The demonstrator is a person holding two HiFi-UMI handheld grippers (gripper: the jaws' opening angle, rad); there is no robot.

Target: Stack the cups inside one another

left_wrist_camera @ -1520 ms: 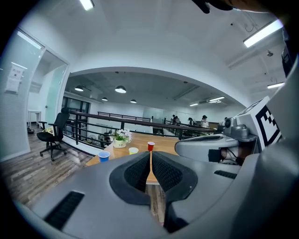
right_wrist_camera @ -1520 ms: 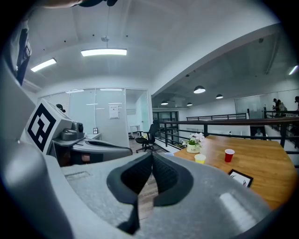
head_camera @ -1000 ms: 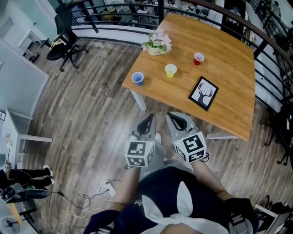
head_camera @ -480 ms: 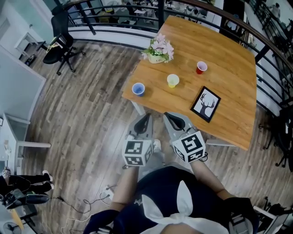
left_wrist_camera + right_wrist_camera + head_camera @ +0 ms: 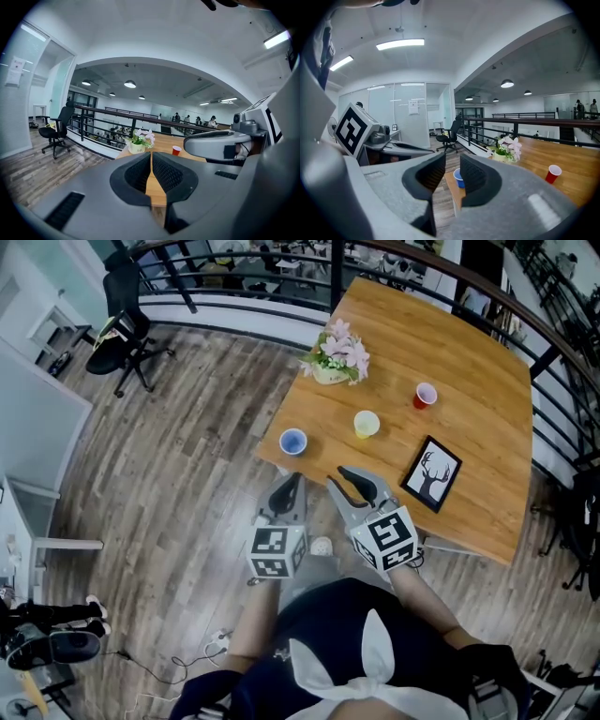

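Three cups stand apart on the wooden table (image 5: 469, 352): a blue cup (image 5: 293, 441) near the front left corner, a yellow cup (image 5: 367, 424) in the middle and a red cup (image 5: 425, 396) further right. My left gripper (image 5: 292, 482) hovers short of the table's front edge, shut and empty; its own view (image 5: 151, 157) shows the red cup (image 5: 176, 150) beyond the jaws. Beside it, my right gripper (image 5: 339, 476) is opening with nothing between its jaws (image 5: 452, 161); the blue cup (image 5: 458, 178) shows through the gap, the red cup (image 5: 553, 173) off to the right.
A pot of pink flowers (image 5: 337, 357) stands at the table's back left. A framed deer picture (image 5: 432, 472) lies near the front right. A black railing (image 5: 234, 277) runs behind the table, and an office chair (image 5: 127, 320) stands on the wood floor at the left.
Both grippers have moved forward, closer to the table's front edge. The right gripper's jaws, shut before, now stand apart. The left gripper's jaws stay shut.
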